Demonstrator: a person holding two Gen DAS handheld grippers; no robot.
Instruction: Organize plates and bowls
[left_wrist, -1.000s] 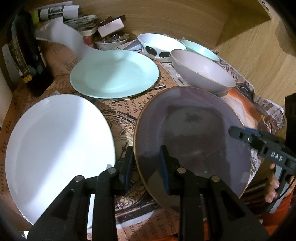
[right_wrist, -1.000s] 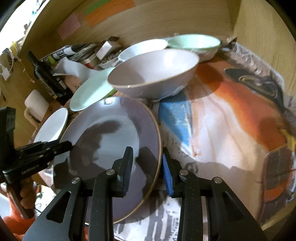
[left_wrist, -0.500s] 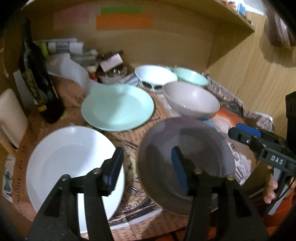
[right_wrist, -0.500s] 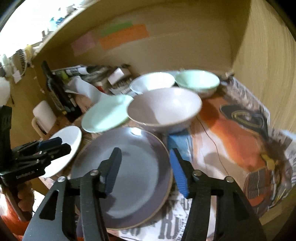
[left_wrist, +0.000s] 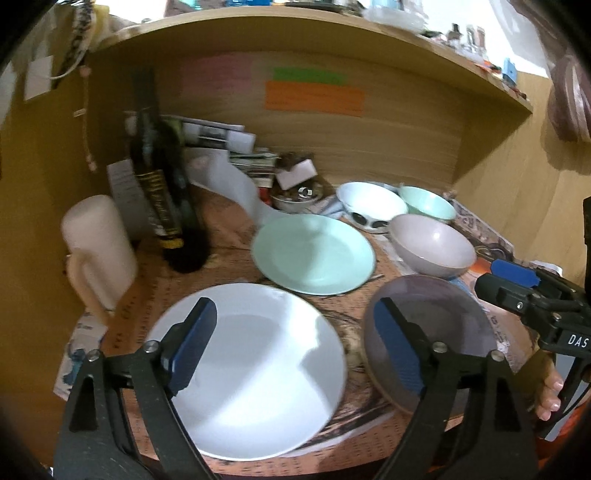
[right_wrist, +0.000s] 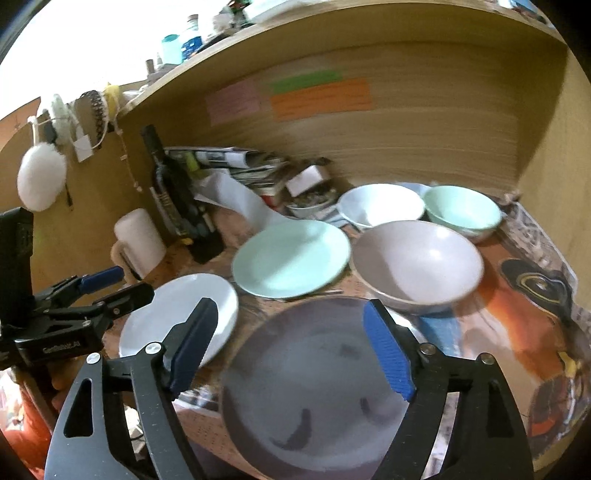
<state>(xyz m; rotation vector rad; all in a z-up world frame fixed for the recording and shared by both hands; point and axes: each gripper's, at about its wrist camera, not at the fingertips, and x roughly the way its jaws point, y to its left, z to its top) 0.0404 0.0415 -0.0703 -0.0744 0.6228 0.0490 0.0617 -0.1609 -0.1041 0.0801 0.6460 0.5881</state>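
On the newspaper-covered table (left_wrist: 258, 459), the mauve plate (right_wrist: 314, 387) lies flat, both grippers' fingers opening, released.

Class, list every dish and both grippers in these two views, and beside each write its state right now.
left gripper: jaws opening, nothing between them
right gripper: jaws opening, nothing between them
purple plate: flat, released
white plate: flat, bare
mint plate: flat, bare
pink bowl: upright, empty
white bowl: upright
mint bowl: upright

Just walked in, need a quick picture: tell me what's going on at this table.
A person holds a claw in each hand over a table of dishes. Both the left claw and the right claw are opening and grip nothing. Below them lie the grey plate, white plate, mint plate and three bowls, unstacked.
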